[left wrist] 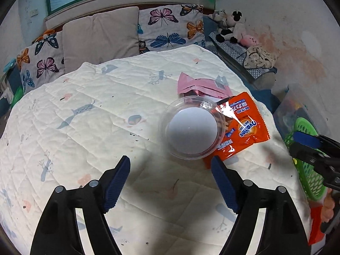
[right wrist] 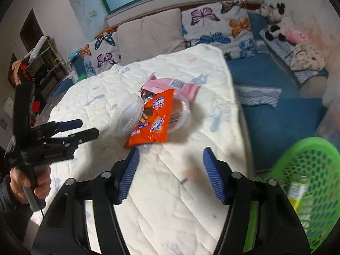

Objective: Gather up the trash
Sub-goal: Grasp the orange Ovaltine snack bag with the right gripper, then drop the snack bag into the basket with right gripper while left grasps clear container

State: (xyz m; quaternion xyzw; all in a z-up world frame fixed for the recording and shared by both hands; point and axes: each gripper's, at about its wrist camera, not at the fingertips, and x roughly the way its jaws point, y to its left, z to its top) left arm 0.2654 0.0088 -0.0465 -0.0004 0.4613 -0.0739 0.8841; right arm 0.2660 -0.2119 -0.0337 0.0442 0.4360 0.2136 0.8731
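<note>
- Trash sits in one small heap on the quilt [left wrist: 89, 127] of the bed: a clear plastic cup [left wrist: 192, 130] lying on its side, an orange wrapper [left wrist: 242, 125] tucked against and partly under it, and a pink pouch [left wrist: 201, 85] just behind.
- Left hand-held gripper [left wrist: 170, 178] hovers over the quilt just short of the cup, fingers spread wide, holding nothing.
- Right hand-held gripper [right wrist: 170, 174] is likewise wide open and empty, near the wrapper's lower edge, with the green basket [right wrist: 314, 180] off to its right beside the bed.
- Risks, as I judge them:
  - The cup is thin, glossy and round; squeezed across its wall it could buckle or squirt out and roll on the soft quilt.
  - The wrapper is slick, crinkled foil lying flat; the pads may slide over it or pinch quilt fabric along with it.
  - The items overlap, so lifting one could drag or flip the others toward the bed's edge.
  - Both grippers aim at the same heap and could collide.
- The quilt is padded, stitched in squares, and yields under pressure.
- The basket is rigid plastic mesh; a bottle [right wrist: 297, 189] seems to lie inside.
</note>
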